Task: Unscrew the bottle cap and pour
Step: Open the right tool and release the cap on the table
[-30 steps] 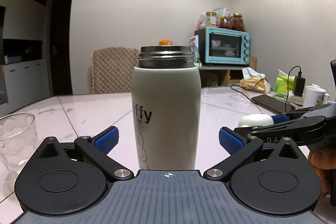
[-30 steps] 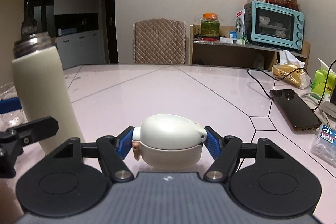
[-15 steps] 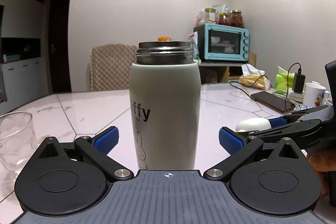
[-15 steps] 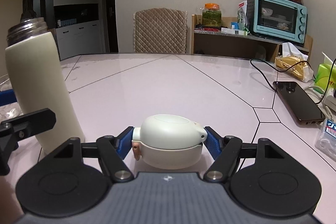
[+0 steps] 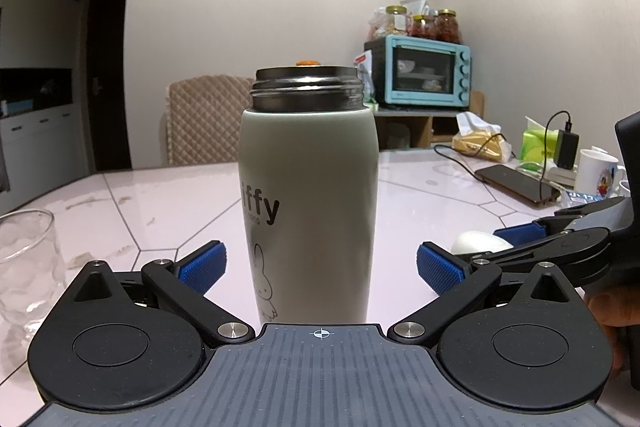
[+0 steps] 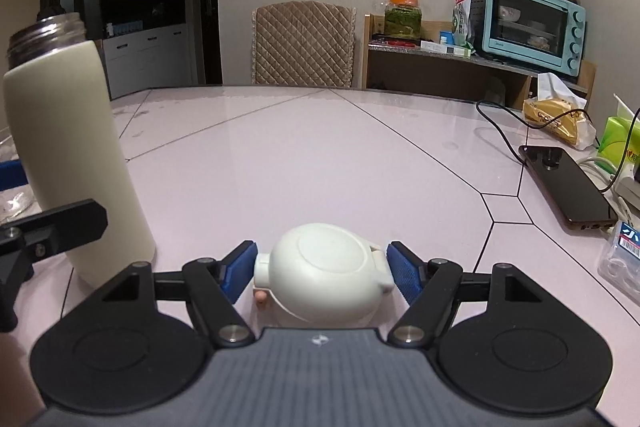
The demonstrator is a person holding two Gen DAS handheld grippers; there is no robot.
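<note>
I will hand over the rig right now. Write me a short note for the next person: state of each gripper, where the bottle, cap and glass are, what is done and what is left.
Left gripper: open, fingers either side of the bottle, not touching it.
Right gripper: cap sits between its fingers; a small gap shows at each pad, so it looks just released.
Bottle: upright on the table, mouth open.
Cap: off, lying on the table to the right of the bottle.
Glass: to the left of the bottle.
Done: cap unscrewed and put down.
Left: withdraw the right gripper, grip the bottle, pour into the glass.
</note>
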